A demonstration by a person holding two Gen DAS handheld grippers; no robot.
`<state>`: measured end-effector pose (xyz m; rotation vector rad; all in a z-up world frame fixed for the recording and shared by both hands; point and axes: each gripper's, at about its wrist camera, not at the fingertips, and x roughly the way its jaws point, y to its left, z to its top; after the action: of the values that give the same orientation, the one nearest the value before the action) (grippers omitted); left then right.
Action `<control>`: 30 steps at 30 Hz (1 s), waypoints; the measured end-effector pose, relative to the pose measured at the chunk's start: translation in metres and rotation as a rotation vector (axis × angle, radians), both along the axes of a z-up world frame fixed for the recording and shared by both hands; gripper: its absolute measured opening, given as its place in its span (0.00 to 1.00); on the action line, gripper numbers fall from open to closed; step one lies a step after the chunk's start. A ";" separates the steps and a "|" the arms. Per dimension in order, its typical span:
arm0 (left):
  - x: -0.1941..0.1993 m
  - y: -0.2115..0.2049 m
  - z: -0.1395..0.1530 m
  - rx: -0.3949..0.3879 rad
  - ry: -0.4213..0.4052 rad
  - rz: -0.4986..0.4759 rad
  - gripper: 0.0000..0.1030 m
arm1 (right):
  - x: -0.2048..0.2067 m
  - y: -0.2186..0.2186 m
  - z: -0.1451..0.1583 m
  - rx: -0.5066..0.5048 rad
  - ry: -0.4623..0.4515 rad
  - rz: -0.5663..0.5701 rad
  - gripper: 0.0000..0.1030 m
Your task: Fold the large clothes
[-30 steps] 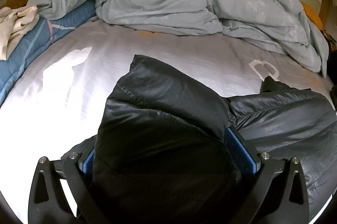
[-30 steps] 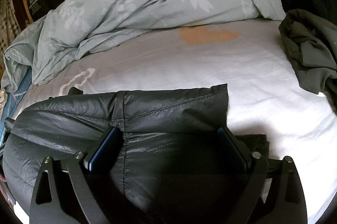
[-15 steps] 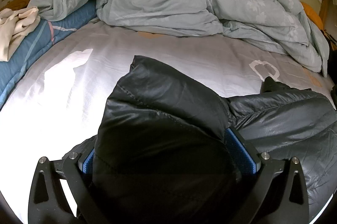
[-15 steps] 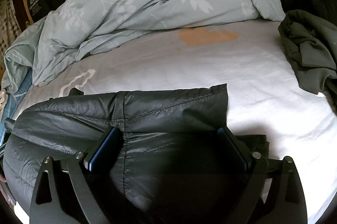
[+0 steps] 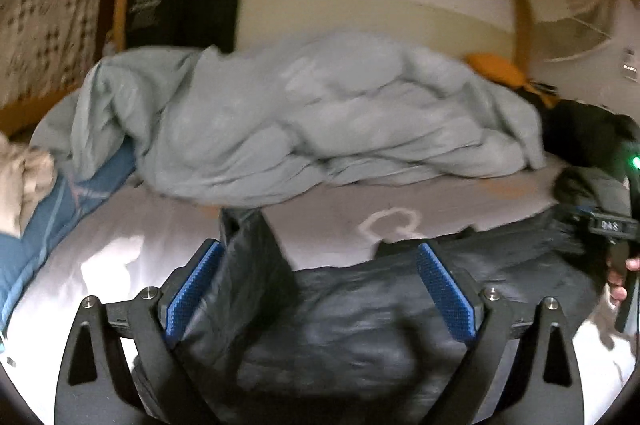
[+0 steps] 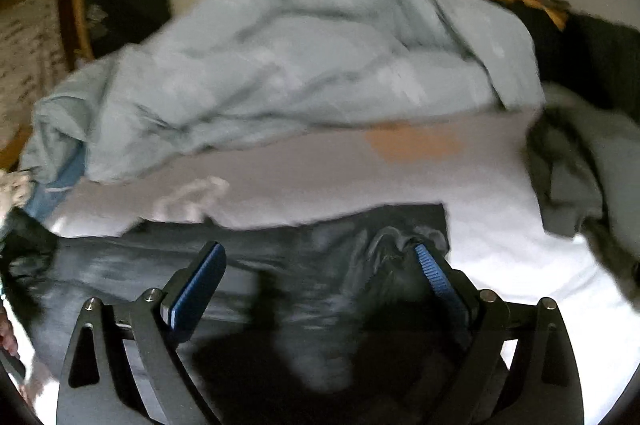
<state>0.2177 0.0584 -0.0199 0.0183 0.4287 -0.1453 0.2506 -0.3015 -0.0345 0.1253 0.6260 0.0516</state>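
A black puffer jacket (image 5: 360, 317) lies flat on the white bed sheet (image 5: 328, 229); it also shows in the right wrist view (image 6: 280, 265). My left gripper (image 5: 320, 277) is open, its blue pads wide apart above the jacket's left part, holding nothing. A flap of the jacket (image 5: 252, 245) stands up by the left pad. My right gripper (image 6: 320, 273) is open above the jacket's right end, with bunched fabric (image 6: 396, 249) by its right pad. Both views are motion-blurred.
A crumpled pale green duvet (image 5: 312, 129) fills the back of the bed. A grey-green garment (image 6: 576, 177) lies at the right, cream cloth (image 5: 24, 177) and a blue blanket (image 5: 52, 221) at the left. The headboard and wall stand behind.
Both grippers have let go of the jacket and tilted up and back; the jacket folds they held now lie on the bed. The wall and headboard have come into view.
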 end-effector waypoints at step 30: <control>-0.009 -0.098 -0.090 -0.097 0.333 -0.290 0.20 | -0.047 0.122 -0.004 0.077 0.145 0.429 0.08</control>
<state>0.2090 -0.0400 -0.1097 -0.0402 0.7502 -0.4590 0.2038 -0.1792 -0.0384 0.0676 0.7877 0.4853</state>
